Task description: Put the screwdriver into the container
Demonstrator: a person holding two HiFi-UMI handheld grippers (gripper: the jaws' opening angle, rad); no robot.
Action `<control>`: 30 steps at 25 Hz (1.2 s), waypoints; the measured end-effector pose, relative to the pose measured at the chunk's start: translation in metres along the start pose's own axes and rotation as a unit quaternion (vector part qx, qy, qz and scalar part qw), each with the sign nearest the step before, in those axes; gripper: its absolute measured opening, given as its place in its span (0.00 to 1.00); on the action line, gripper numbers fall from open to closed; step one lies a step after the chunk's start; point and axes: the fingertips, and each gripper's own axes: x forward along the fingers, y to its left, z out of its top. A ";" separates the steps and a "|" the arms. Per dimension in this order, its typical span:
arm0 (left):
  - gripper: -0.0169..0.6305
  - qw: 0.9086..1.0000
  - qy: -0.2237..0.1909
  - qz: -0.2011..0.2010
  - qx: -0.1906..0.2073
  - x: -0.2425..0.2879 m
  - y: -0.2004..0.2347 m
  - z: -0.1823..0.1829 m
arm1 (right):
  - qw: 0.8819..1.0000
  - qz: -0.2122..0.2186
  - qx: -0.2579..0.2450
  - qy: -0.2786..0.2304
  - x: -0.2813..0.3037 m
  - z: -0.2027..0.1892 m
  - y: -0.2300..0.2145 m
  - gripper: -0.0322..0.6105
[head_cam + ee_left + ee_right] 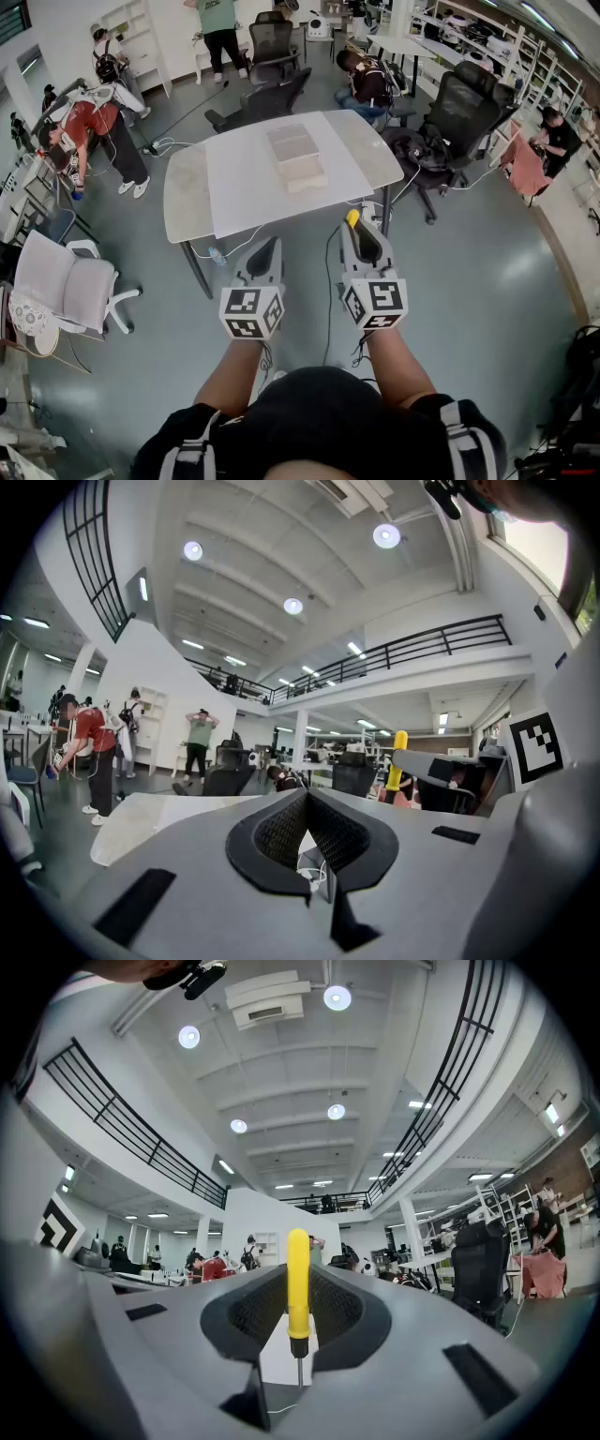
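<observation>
Right gripper around upright yellow screwdriver

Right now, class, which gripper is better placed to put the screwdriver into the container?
Right. The right gripper holds the screwdriver; the left gripper is shut, empty. The container lies ahead of both.
</observation>
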 end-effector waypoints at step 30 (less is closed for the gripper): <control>0.04 0.999 0.011 0.035 0.035 0.065 -0.092 -0.010 | 1.000 0.028 0.010 -0.002 -0.024 -0.002 -0.114 0.16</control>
